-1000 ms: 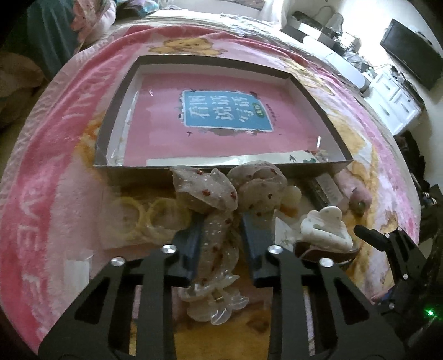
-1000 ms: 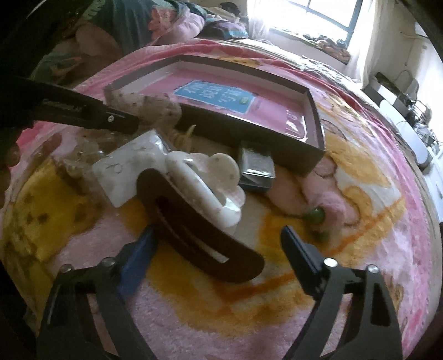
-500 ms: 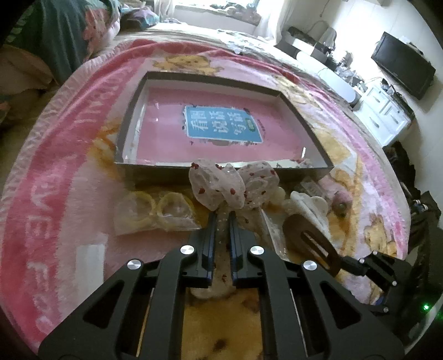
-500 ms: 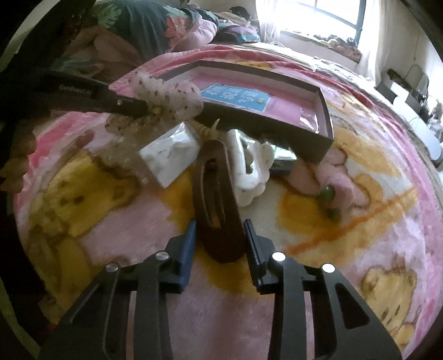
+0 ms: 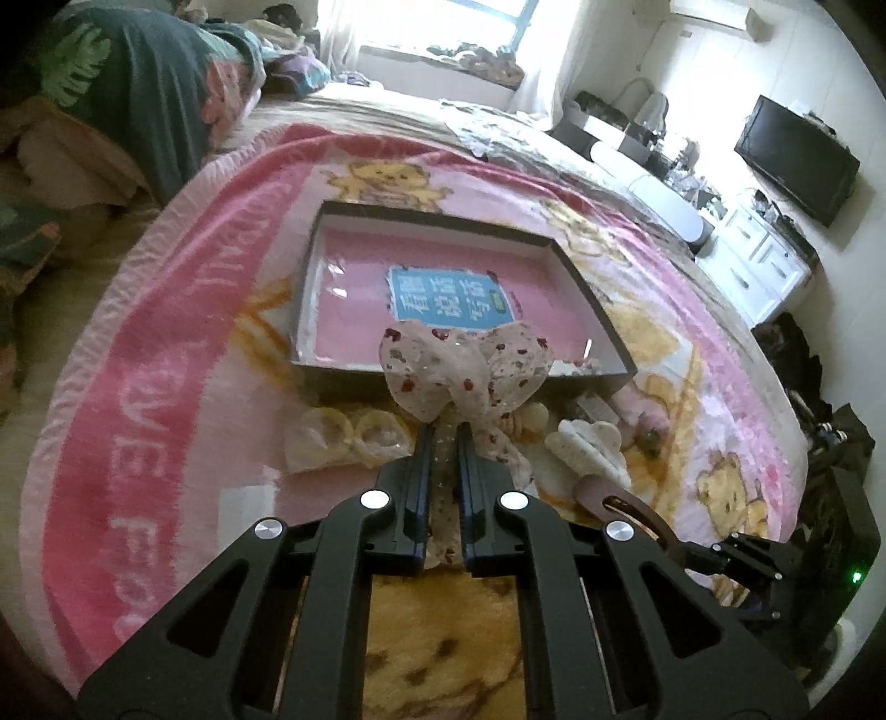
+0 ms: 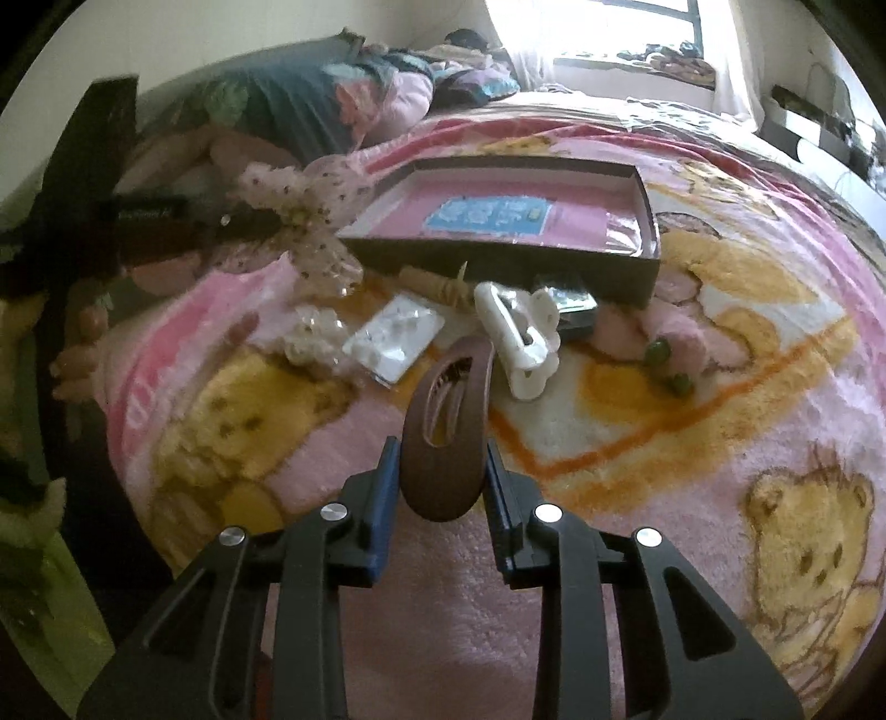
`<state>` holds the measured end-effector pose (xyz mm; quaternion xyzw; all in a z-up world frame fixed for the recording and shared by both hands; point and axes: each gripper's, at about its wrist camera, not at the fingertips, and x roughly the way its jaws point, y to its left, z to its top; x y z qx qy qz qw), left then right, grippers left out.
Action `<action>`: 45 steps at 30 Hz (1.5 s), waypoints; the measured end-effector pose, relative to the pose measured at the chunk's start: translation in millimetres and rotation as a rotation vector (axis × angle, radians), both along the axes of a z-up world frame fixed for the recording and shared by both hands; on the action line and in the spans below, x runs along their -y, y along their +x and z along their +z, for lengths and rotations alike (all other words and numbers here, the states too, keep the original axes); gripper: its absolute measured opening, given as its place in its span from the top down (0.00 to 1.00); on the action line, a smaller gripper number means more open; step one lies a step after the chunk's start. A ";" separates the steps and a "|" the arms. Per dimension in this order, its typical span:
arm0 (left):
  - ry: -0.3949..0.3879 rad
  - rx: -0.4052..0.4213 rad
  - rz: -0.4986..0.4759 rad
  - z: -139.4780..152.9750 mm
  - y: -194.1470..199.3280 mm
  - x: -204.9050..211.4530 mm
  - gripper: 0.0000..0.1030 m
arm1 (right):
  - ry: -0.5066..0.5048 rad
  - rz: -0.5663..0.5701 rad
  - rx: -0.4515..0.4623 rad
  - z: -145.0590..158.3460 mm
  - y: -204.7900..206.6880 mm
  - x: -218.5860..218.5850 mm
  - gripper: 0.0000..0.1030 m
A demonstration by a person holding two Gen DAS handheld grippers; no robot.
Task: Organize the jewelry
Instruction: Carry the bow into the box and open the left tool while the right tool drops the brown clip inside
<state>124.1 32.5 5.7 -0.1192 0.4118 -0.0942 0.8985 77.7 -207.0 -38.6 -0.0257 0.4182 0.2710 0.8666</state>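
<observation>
Pink bear-print blanket [image 5: 183, 387] covers what seems a bed, window [image 5: 437, 22] behind.

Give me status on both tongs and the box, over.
Left tongs shut on bow hair clip. Right tongs closing on brown hair clip, pads touching it. Box ahead, nothing blocking.

A home bedroom. Work surface was a bed under a pink teddy-bear blanket [image 5: 183, 310], bedding heaped [image 5: 144, 99] at the head, a bright window [image 5: 443, 27] beyond. A television [image 5: 797, 158] and white drawers [image 5: 758, 266] lined the right wall.
</observation>
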 end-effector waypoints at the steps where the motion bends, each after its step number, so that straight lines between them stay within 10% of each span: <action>1: 0.001 0.005 0.005 3.0 -0.6 -2.2 0.97 | 0.012 -0.005 0.001 2.9 -0.2 1.5 0.74; 6: 0.001 0.027 0.025 16.7 -1.1 -12.3 0.97 | 0.045 -0.013 0.025 16.5 -0.5 5.4 0.92; 21: -0.008 0.030 -0.006 21.2 5.1 -4.9 0.97 | 0.113 -0.191 -0.088 13.6 28.8 28.9 0.90; 30: -0.011 0.032 -0.028 21.2 10.8 2.1 0.97 | 0.237 -0.243 -0.148 3.4 52.3 46.7 0.64; 34: -0.009 0.034 -0.032 20.5 15.5 3.4 0.97 | 0.260 -0.231 -0.143 -2.8 67.9 44.5 0.87; 45: -0.011 0.057 -0.039 32.3 35.5 4.6 0.97 | 0.250 -0.168 -0.054 26.8 81.6 33.7 0.92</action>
